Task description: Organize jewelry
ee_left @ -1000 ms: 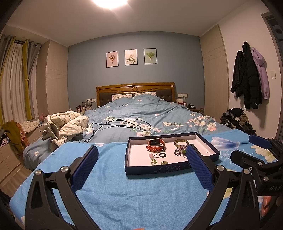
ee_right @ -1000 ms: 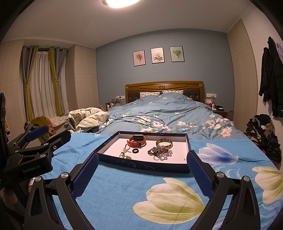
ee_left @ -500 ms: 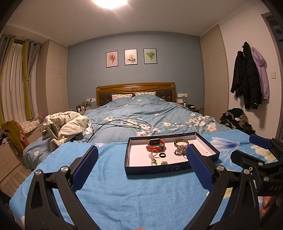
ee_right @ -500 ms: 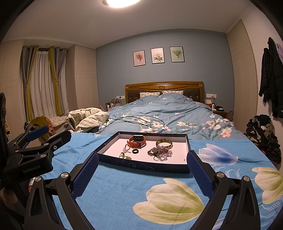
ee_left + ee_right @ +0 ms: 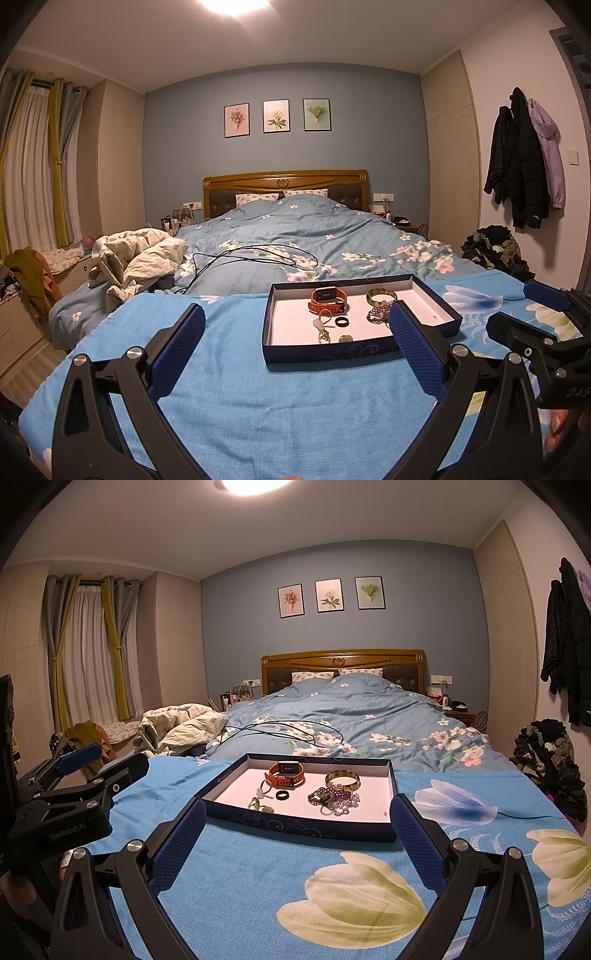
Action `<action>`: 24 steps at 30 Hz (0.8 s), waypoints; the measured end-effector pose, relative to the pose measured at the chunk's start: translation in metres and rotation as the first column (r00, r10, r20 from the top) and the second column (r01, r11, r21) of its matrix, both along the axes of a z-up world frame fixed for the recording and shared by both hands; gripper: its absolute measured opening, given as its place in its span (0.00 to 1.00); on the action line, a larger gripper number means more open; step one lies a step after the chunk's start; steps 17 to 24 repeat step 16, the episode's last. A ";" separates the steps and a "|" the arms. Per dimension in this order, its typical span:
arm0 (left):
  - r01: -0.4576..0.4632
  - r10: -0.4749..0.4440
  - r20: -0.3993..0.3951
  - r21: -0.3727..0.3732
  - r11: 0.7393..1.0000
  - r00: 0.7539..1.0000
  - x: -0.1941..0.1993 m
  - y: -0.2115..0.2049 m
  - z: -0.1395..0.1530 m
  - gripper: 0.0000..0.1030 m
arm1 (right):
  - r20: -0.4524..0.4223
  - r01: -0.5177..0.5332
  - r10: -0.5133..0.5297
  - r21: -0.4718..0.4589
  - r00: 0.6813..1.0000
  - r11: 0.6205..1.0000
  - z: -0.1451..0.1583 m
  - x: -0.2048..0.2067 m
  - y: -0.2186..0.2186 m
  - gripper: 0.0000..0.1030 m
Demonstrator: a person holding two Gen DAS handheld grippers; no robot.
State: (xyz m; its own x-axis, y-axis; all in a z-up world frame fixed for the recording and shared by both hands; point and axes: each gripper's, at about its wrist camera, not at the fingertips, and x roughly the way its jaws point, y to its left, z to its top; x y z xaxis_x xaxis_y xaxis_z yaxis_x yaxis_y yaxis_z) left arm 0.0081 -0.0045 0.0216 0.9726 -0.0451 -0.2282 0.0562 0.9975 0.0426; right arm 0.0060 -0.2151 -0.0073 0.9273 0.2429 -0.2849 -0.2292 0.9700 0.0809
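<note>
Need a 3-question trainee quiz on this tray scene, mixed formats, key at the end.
1. True or false: the left gripper and right gripper are both open and empty.
2. In the right wrist view, the black ring lies in the tray: A) nearer than the watch; B) on the bangle; C) outside on the cloth.
3. Fill in: the purple beads lie just in front of the ____.

Key: 1 true; 2 A; 3 bangle.
</note>
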 end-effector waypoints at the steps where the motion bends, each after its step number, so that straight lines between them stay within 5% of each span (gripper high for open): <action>1: 0.002 -0.002 0.003 0.001 1.000 1.000 0.000 0.000 0.000 0.95 | 0.000 0.001 -0.001 -0.001 1.000 1.000 0.000 0.000 0.000 0.93; 24: 0.024 -0.025 -0.093 -0.010 1.000 0.995 0.019 -0.003 -0.019 0.95 | -0.088 -0.013 0.007 -0.071 0.996 0.997 -0.013 0.012 0.003 0.93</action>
